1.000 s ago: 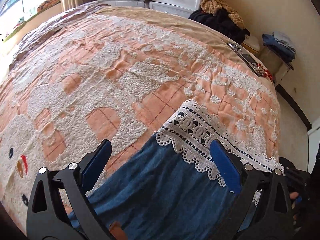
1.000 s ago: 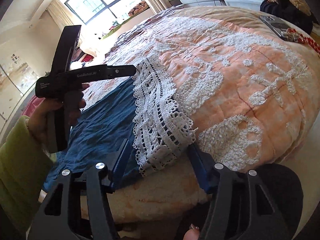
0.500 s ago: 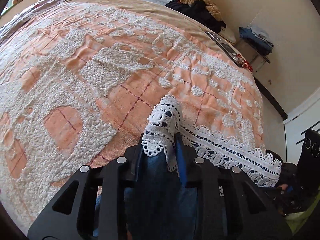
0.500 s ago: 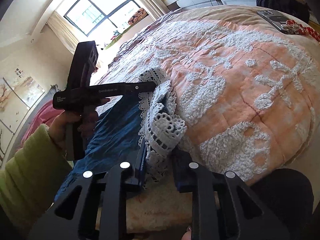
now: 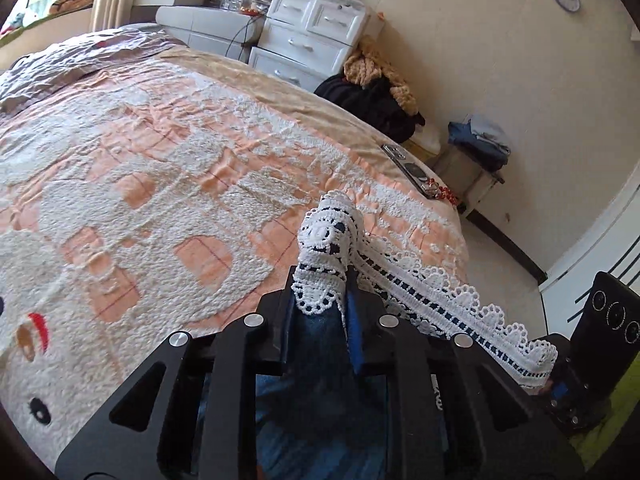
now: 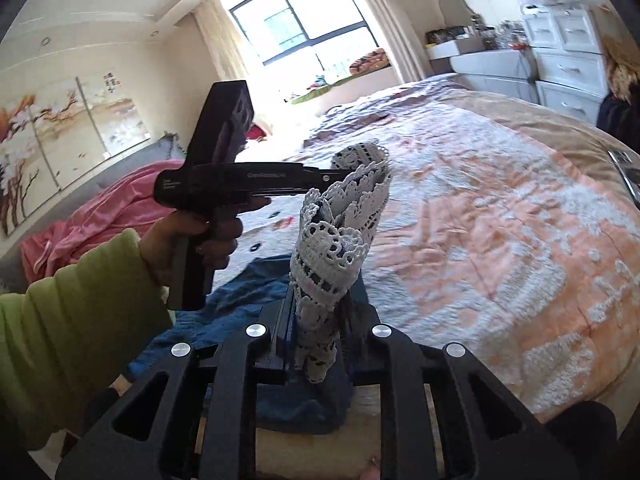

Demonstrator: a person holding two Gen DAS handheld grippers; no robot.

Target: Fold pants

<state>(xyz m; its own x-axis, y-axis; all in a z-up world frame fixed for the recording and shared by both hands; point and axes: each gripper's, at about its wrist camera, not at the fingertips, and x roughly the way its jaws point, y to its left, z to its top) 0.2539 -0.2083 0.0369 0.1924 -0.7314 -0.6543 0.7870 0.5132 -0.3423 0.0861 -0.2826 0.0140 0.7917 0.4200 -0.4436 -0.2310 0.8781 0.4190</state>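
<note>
Pants (image 5: 320,344) hang by their lace hem (image 5: 424,284) at lower centre of both views, above the bedspread (image 5: 168,184). Left gripper (image 5: 320,300) and right gripper (image 6: 316,320) each pinch a corner; carrying both level, hem taut, should fold squarely.

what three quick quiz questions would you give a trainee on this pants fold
1. True or false: the left gripper grips the lace hem of the pants.
2. The right gripper is: A open above the bed; B shut on the lace hem; C resting on the phone.
3. What colour is the sleeve of the arm holding the left gripper?

Key: 1 true; 2 B; 3 green.
</note>
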